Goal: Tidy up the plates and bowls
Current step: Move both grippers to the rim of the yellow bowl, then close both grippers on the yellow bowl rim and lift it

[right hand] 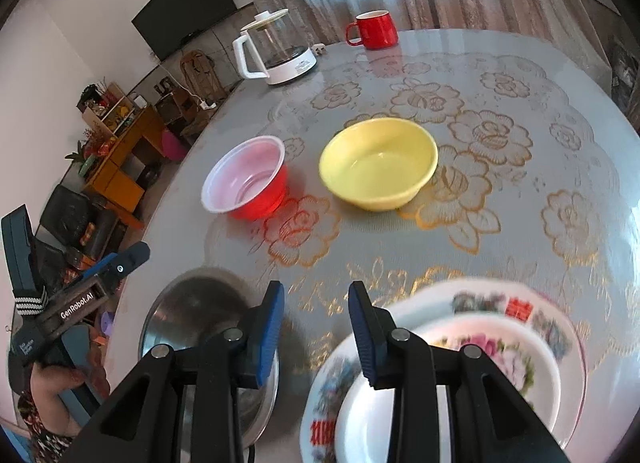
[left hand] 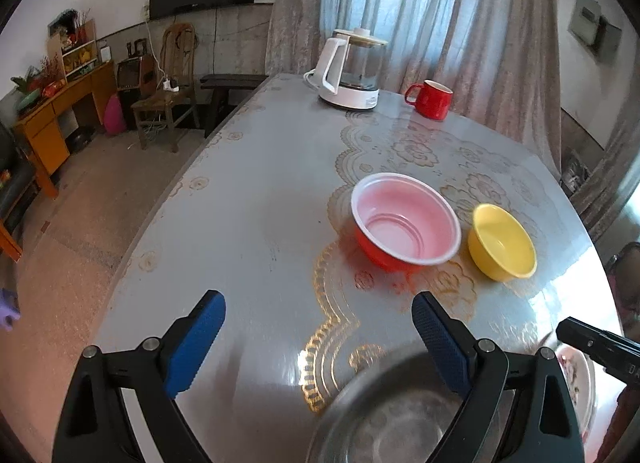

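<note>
Where the table [left hand: 256,191] meets the lower frame edge, a steel bowl [left hand: 384,419] is cut off and blurred in the left wrist view, partly behind the right finger of the left gripper [left hand: 318,337]. That gripper has its blue pads spread wide, holding nothing, above bare table. Further right and farther off stand a red bowl [left hand: 404,223] with a pale pink inside and a yellow bowl [left hand: 502,241], just beside each other but apart. At the right edge only a sliver of a flowered plate [left hand: 576,379] shows, behind a dark tool tip.

From the right wrist view, the same steel bowl [right hand: 192,311] sits near left, half hidden by the left finger of the right gripper [right hand: 316,327], whose pads stand slightly apart and empty. To the right, two stacked flowered plates [right hand: 520,327] lie near, smeared by blur and cut off below, the smaller on top. Beyond them are the red bowl [right hand: 248,183] and yellow bowl [right hand: 378,163].

On the far side stand a glass kettle [left hand: 352,71] and a red mug [left hand: 432,99]. Curtains hang behind; a dark television and wooden furniture fill the far left.
</note>
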{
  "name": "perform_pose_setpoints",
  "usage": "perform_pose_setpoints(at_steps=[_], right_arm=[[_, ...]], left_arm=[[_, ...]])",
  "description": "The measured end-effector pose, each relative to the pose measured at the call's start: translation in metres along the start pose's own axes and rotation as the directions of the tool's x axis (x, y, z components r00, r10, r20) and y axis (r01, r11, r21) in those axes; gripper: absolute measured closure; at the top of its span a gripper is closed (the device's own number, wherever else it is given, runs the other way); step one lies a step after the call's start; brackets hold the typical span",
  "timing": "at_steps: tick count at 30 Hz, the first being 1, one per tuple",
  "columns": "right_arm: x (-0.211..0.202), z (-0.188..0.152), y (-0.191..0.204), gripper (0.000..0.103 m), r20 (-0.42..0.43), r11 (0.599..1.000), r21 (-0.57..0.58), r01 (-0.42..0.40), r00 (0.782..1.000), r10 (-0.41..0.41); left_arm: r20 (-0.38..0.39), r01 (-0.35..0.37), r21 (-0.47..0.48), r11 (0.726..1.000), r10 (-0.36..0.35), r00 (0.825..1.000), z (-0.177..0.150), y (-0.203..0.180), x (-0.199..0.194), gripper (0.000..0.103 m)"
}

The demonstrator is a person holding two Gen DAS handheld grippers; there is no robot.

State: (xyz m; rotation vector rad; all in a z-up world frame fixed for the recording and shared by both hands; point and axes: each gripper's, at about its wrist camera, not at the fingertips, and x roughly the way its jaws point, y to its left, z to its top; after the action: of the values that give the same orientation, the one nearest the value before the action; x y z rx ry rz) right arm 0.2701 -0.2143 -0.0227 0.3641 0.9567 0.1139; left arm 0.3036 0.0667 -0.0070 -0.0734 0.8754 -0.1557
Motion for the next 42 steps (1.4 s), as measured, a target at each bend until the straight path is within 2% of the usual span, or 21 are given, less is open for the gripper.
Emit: perform_pose_setpoints(at_steps=[5, 9, 14, 21, 28, 29, 31, 33, 37, 42], right_arm=[[0.012, 0.018, -0.018, 0.069, -0.004, 0.997, 0.039, 0.06, 0.998, -0.06], [0.025, 0.037, -0.038, 0.069, -0.013, 0.991, 0.082, 0.109, 0.994, -0.108], [0.048, 0.064, -0.068, 0.069, -0.049, 0.978, 0.167, 0.123, 0.992, -0.116], [0.08, 0.087, -0.091, 0.069, -0.065, 0.965, 0.226, 0.13, 0.991, -0.118], [0.102, 0.094, -0.109, 0.072, -0.085, 0.956, 0.276, 0.098, 0.993, -0.078], [0.103, 0.095, -0.108, 0.078, -0.085, 0.962, 0.259, 0.087, 0.994, -0.067], [0.105, 0.094, -0.107, 0.083, -0.09, 0.968, 0.236, 0.08, 0.994, -0.06], [0.103, 0.092, -0.106, 0.091, -0.094, 0.974, 0.206, 0.092, 0.993, -0.073], [0.098, 0.084, -0.108, 0.092, -0.097, 0.979, 0.188, 0.077, 0.993, -0.06], [0.087, 0.073, -0.115, 0.092, -0.103, 0.98, 0.19, 0.065, 0.994, -0.046]], left_arm=[[-0.026, 0.014, -0.024, 1.0, -0.015, 1.0, 0.009, 0.002, 0.019, 0.008], [-0.044, 0.081, -0.048, 0.996, -0.083, 0.996, 0.013, -0.007, 0.026, 0.008], [-0.045, 0.129, 0.026, 0.991, -0.127, 0.991, 0.02, -0.041, 0.027, 0.008], [-0.081, 0.18, 0.121, 0.976, -0.171, 0.982, 0.031, -0.088, 0.041, 0.009], [-0.131, 0.189, 0.171, 0.967, -0.168, 0.977, 0.031, -0.124, 0.06, 0.009], [-0.138, 0.192, 0.175, 0.966, -0.169, 0.976, 0.032, -0.127, 0.064, 0.009], [-0.162, 0.202, 0.189, 0.961, -0.172, 0.972, 0.029, -0.136, 0.07, 0.011], [-0.174, 0.212, 0.207, 0.955, -0.177, 0.969, 0.028, -0.144, 0.074, 0.017], [-0.185, 0.216, 0.236, 0.947, -0.174, 0.967, 0.026, -0.157, 0.079, 0.028], [-0.196, 0.221, 0.228, 0.948, -0.178, 0.964, 0.027, -0.17, 0.087, 0.029]])
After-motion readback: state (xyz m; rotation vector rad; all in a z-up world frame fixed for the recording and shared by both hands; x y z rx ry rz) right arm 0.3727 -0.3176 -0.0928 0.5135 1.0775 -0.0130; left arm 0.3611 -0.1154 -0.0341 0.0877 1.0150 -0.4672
